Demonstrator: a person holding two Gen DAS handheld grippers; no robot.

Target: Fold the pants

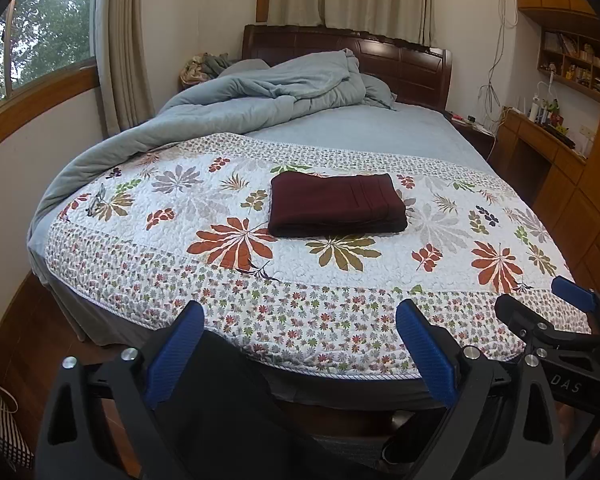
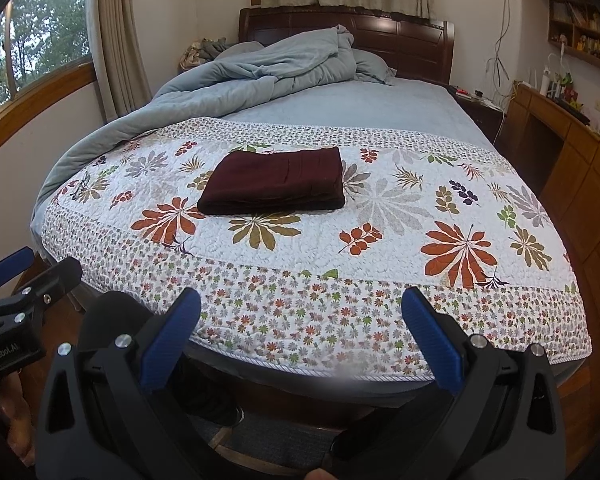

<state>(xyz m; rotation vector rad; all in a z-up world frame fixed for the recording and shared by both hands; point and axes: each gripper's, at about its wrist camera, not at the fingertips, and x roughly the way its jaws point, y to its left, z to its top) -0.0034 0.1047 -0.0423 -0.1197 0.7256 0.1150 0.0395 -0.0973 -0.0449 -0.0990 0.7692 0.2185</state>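
The dark maroon pants (image 1: 336, 205) lie folded into a neat rectangle on the floral quilt (image 1: 260, 280) in the middle of the bed; they also show in the right wrist view (image 2: 276, 185). My left gripper (image 1: 300, 316) is open and empty, held back over the foot edge of the bed, well short of the pants. My right gripper (image 2: 300, 308) is open and empty too, beside the left one at the foot edge. The right gripper shows at the right of the left wrist view (image 1: 540, 300), and the left gripper at the left of the right wrist view (image 2: 32, 268).
A rumpled blue-grey duvet (image 1: 236, 104) is piled at the head and left side of the bed. A dark wooden headboard (image 1: 412, 64) stands behind it. A wooden desk and shelves (image 1: 552, 136) line the right wall. A striped bag (image 1: 4, 428) sits on the floor at left.
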